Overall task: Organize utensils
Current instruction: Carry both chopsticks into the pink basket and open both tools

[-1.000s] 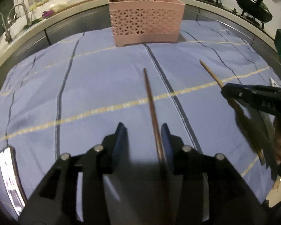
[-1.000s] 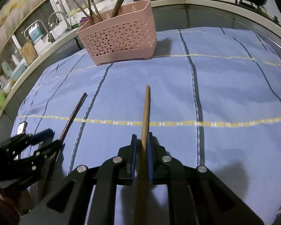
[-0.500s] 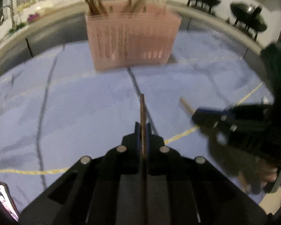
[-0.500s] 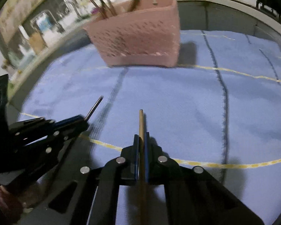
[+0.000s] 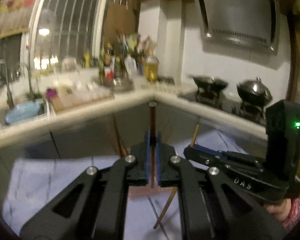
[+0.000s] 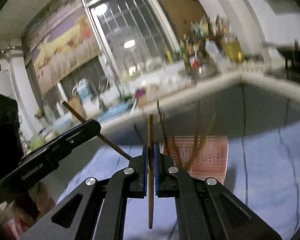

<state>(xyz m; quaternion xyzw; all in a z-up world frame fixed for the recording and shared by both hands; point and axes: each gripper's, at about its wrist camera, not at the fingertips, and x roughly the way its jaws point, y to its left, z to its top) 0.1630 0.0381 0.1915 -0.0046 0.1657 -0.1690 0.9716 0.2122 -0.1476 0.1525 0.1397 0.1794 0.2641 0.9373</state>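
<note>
Both grippers are raised above the blue striped cloth (image 6: pixel 270 160). My left gripper (image 5: pixel 153 135) is shut on a dark brown chopstick (image 5: pixel 152 118) that points up and forward. My right gripper (image 6: pixel 150 146) is shut on a lighter wooden chopstick (image 6: pixel 150 132), whose lower end hangs below the jaws. In the left wrist view the right gripper (image 5: pixel 190 150) shows at the right with its chopstick (image 5: pixel 195 135). In the right wrist view the left gripper (image 6: pixel 90 128) shows at the left. The pink basket (image 6: pixel 208 156) with several chopsticks stands ahead, partly hidden by the fingers.
A white kitchen counter (image 5: pixel 90 112) wraps around behind the table. On it are a sink with a blue bowl (image 5: pixel 22 112), bottles (image 5: pixel 150 68) and two woks (image 5: pixel 254 94) on a stove. A person's hand (image 5: pixel 278 210) holds the right gripper. Both views are motion-blurred.
Both grippers closed on their chopsticks on the cloth, lifted them well up and tilted toward level. The basket has dropped low in both views.
</note>
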